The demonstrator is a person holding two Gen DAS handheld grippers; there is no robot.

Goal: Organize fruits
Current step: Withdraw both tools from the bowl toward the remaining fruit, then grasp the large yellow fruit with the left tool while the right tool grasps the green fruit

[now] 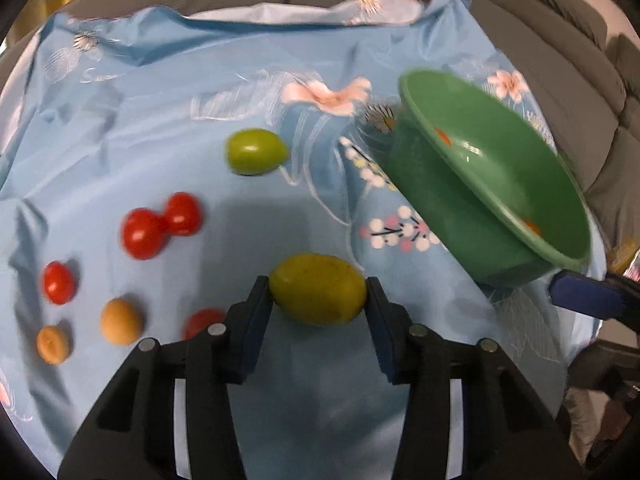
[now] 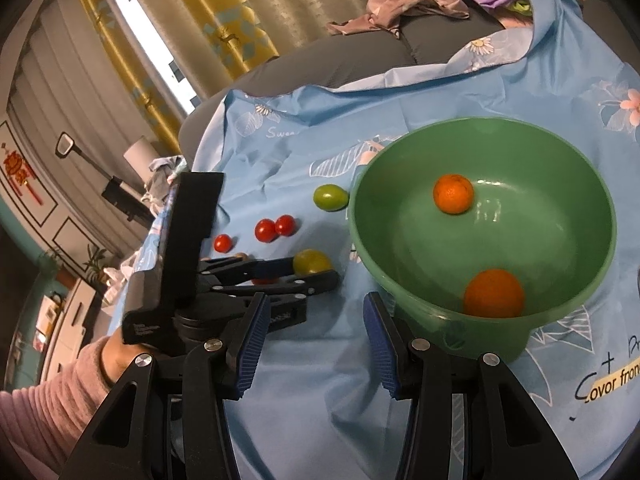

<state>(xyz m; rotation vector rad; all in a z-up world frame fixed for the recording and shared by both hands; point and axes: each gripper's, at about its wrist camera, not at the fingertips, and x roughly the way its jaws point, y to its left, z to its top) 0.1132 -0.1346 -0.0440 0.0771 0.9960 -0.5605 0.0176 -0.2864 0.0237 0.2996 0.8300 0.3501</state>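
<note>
Left wrist view, left to right: two small tan-orange round fruits [image 1: 121,321] lie at the far left of the blue floral cloth [image 1: 160,100], near a lone small red cherry tomato [image 1: 59,282]. A touching pair of red cherry tomatoes [image 1: 160,225] sits further in, another red one [image 1: 202,322] partly hidden behind the tool's left finger. A small green oval fruit [image 1: 256,151] lies apart, toward the middle of the cloth.

The left tool [image 1: 319,296] is clamped on a yellow-green oval fruit [image 1: 318,294], one black-and-blue pad touching each end; whether the fruit is clear of the cloth cannot be told. To its right stands the green plastic bowl [image 1: 440,216], just beside the held fruit but not touching.

Right wrist view: the left tool [image 2: 310,268] with its fruit [image 2: 312,261] shows left of the bowl [image 2: 368,240]. The right tool [image 2: 314,322] is spread wide and grips nothing, its right finger just beside the bowl's near wall. Two orange round mandarins [image 2: 453,193] lie inside the bowl, well apart, one at the far side, one [image 2: 494,293] near the front wall.
</note>
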